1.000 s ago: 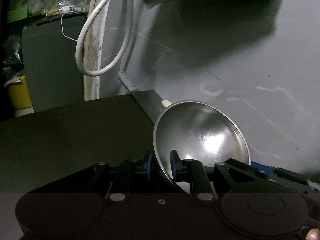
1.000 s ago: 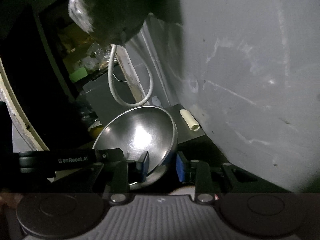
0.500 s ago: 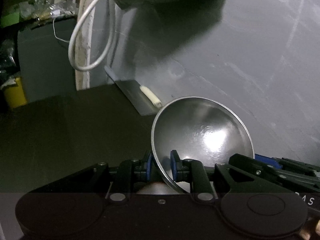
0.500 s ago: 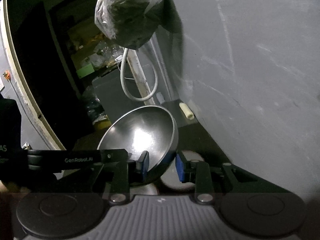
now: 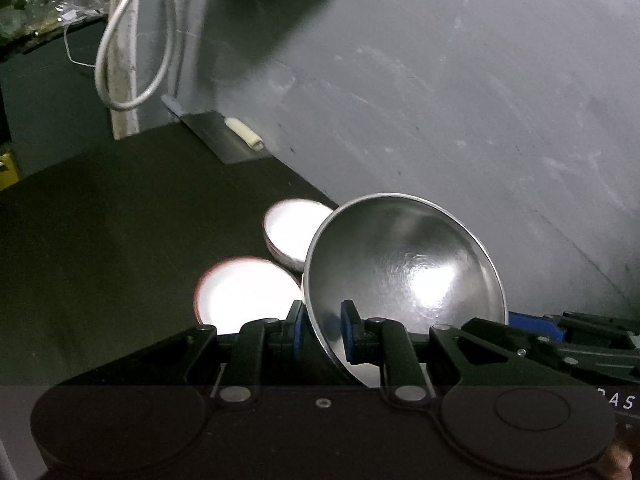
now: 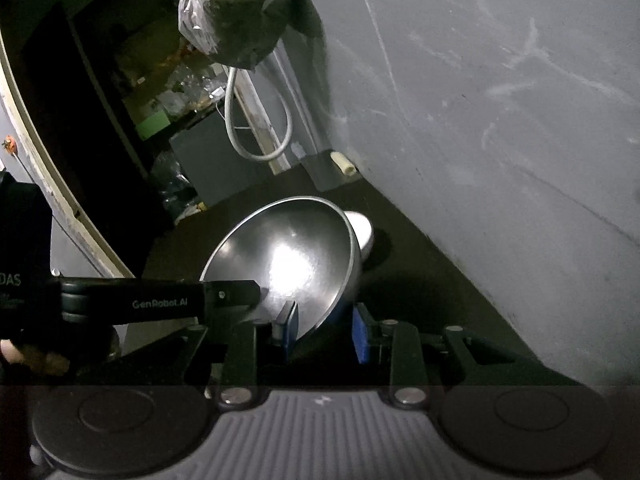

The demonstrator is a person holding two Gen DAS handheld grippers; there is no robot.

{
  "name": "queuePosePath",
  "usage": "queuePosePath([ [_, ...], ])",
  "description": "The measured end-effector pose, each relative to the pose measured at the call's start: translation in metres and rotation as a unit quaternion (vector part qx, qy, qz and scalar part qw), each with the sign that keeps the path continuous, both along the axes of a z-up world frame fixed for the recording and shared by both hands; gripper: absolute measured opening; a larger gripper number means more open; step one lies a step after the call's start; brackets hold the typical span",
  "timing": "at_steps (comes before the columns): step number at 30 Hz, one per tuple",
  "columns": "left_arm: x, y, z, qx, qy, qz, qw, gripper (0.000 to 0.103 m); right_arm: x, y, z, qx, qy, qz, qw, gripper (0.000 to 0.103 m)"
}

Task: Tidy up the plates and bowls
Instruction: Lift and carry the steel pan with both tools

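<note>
Currently carrying: left tongs and right tongs both clenched on rim of shiny round steel bowl, held tilted above dark worktop. Next, likely: lower it level onto white bowls just beyond, nesting gently.

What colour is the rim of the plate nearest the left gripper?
Red, around a bright white centre on the plate; the left wrist view shows it best, though glare washes it out.
</note>
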State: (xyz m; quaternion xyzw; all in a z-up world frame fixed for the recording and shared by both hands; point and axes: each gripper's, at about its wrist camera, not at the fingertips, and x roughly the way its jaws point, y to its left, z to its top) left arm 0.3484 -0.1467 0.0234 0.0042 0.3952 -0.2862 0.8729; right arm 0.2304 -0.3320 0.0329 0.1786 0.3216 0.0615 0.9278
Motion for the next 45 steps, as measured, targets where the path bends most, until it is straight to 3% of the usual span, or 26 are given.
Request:
queuePosePath([
  [14,-0.038,-0.007,-0.029,0.057,0.061,-0.059,0.9948,0.020,-0.052,0.000,-0.029,0.017,0.083,-0.002,0.996,0.032],
  [25,-0.052,-0.017,-0.050,0.094,0.095,-0.085,0.9874,0.022,-0.065,0.000,-0.046,0.033,0.136,-0.014,0.990,0.032],
  [39,-0.051,-0.023,-0.056,0.107,0.096,-0.087,0.9858,0.023,-0.064,0.000,-0.051,0.034,0.144,-0.014,0.989,0.033],
  [45,-0.053,-0.023,-0.054,0.108,0.097,-0.086,0.9858,0.024,-0.062,0.002,-0.051,0.028,0.142,-0.011,0.989,0.038],
])
